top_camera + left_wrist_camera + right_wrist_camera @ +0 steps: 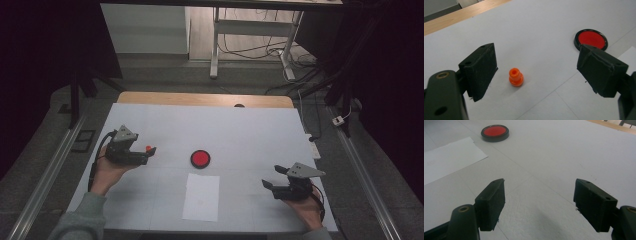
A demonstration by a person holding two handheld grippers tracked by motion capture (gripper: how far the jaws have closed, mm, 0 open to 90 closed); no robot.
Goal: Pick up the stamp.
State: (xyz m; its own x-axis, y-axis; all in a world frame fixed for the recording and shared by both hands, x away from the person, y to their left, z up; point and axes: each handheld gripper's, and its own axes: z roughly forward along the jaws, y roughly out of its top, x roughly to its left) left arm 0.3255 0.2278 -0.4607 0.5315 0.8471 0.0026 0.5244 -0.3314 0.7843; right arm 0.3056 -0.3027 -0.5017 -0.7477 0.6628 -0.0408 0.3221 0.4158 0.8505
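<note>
A small orange stopper-shaped piece [516,77] stands upright on the white table cover, between the wide-apart jaws of my left gripper [537,71] and nearer its left jaw. From above, that orange piece [148,148] sits just at the tips of the left gripper [148,154], which is open. A round red disc with a black rim [200,158] lies mid-table, seen also as the red disc [591,39] and the red disc [495,132]. My right gripper [274,176] rests open at the table's right, and in its own view the right gripper [539,196] holds nothing.
A white sheet of paper [201,197] lies just in front of the disc, toward the person. The white table cover [250,130] ends at a wooden strip [205,99] at the far edge. Metal rails run along both sides of the table.
</note>
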